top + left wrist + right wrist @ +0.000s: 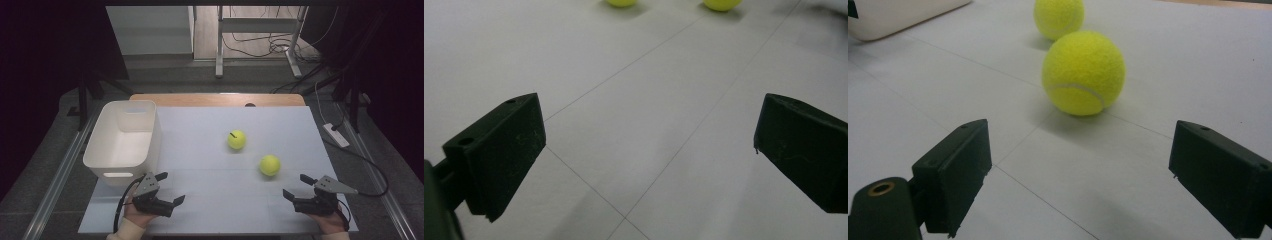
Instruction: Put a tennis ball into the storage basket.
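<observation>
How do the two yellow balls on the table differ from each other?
The nearer tennis ball lies close in front of the right tool, while the farther tennis ball sits more toward the table's middle. The farther ball has a small dark mark on top; the nearer ball shows none from above. Both are yellow-green, look the same size, and rest apart on the white tabletop.

two tennis balls (pixel 237 139) (pixel 270 165), one white bin (pixel 123 141), and two grippers (pixel 170 188) (pixel 298 186).
</observation>
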`<state>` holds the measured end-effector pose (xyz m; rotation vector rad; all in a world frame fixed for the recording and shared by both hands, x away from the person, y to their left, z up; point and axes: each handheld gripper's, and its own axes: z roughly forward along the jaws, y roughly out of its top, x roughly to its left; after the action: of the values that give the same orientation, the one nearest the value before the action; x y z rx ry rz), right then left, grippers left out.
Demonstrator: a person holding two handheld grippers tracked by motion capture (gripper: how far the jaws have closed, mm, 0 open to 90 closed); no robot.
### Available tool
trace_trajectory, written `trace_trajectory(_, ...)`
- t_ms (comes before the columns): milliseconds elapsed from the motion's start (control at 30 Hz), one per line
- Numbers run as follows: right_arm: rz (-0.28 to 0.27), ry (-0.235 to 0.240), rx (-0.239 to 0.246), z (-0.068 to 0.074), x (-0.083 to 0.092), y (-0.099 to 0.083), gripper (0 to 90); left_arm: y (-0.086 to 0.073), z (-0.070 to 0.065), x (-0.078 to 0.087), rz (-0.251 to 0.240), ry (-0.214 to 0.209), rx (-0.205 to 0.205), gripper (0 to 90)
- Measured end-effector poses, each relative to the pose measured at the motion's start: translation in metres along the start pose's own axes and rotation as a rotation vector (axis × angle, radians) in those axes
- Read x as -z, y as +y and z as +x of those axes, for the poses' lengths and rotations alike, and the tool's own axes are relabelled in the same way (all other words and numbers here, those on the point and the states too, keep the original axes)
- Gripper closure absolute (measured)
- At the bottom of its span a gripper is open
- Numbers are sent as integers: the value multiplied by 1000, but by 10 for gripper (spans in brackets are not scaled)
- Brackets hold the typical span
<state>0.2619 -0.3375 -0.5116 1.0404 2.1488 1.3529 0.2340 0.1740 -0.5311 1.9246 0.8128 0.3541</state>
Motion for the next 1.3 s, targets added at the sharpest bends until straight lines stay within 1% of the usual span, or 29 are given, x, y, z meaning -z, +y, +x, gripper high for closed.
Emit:
trace_trajectory(300,-3,-3,-4,0,0,-1,105,0,0,-2,-1,3,3,11)
trace_trajectory(600,-11,8,-5,-1,-2,0,108,1,-1,-3,1,6,7,11)
trace_trajectory(733,-13,13,-6,0,-2,0,109,2,-1,-3,-3,12,5,11)
trace_trajectory(867,-15,7,-6,-1,-1,0,110,4,-3,-3,-2,16,-2,11)
trace_trajectory(1033,-19,6,-13,-2,-1,0,111,8,-2,-4,-5,23,-1,12)
trace_trajectory(1100,-19,6,-12,-2,-1,0,111,11,-3,-5,1,30,-9,12)
trace_trajectory(1300,-18,6,-6,-1,-3,2,111,17,-8,-7,1,31,-1,13)
